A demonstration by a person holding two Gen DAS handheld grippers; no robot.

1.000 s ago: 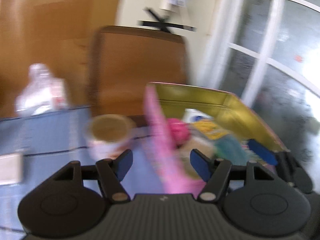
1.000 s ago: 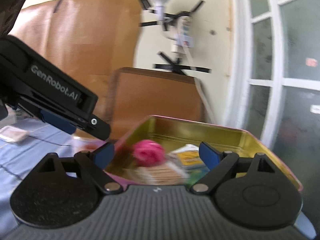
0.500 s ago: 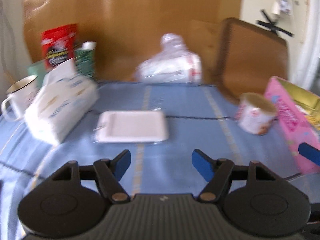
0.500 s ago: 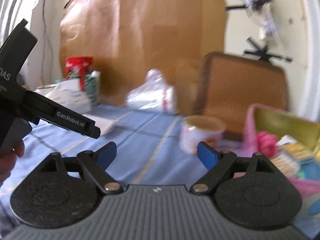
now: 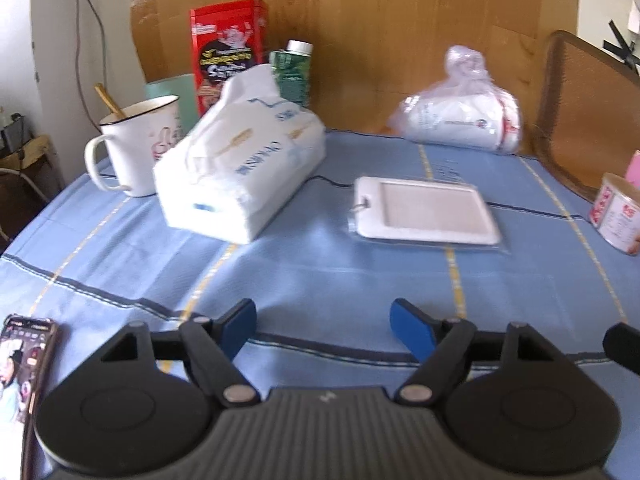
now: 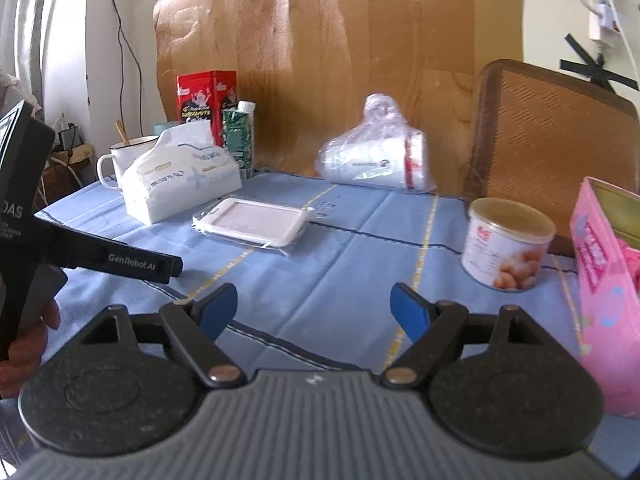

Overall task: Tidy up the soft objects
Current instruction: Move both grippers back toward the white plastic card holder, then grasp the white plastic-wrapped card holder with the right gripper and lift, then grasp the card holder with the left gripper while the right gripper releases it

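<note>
A white soft tissue pack (image 5: 240, 172) lies on the blue tablecloth, left of centre; it also shows in the right wrist view (image 6: 180, 184). A flat white card holder in a clear sleeve (image 5: 428, 212) lies to its right, also in the right wrist view (image 6: 256, 224). A clear bag of white paper cups (image 5: 460, 120) lies at the back, also in the right wrist view (image 6: 376, 160). A pink open tin (image 6: 604, 280) with a pink soft item stands at the right. My left gripper (image 5: 324, 324) and right gripper (image 6: 314, 306) are open and empty above the cloth.
A white mug (image 5: 136, 148), a red tin (image 5: 228, 52) and a green carton (image 5: 292, 68) stand at the back left. A small can (image 6: 508, 244) stands by the pink tin. A phone (image 5: 24, 368) lies at the near left. A chair back (image 6: 552, 136) rises behind.
Both grippers swung left, away from the pink tin, toward the middle of the table. The tissue pack, card holder and mug came into view. Both stayed open.
</note>
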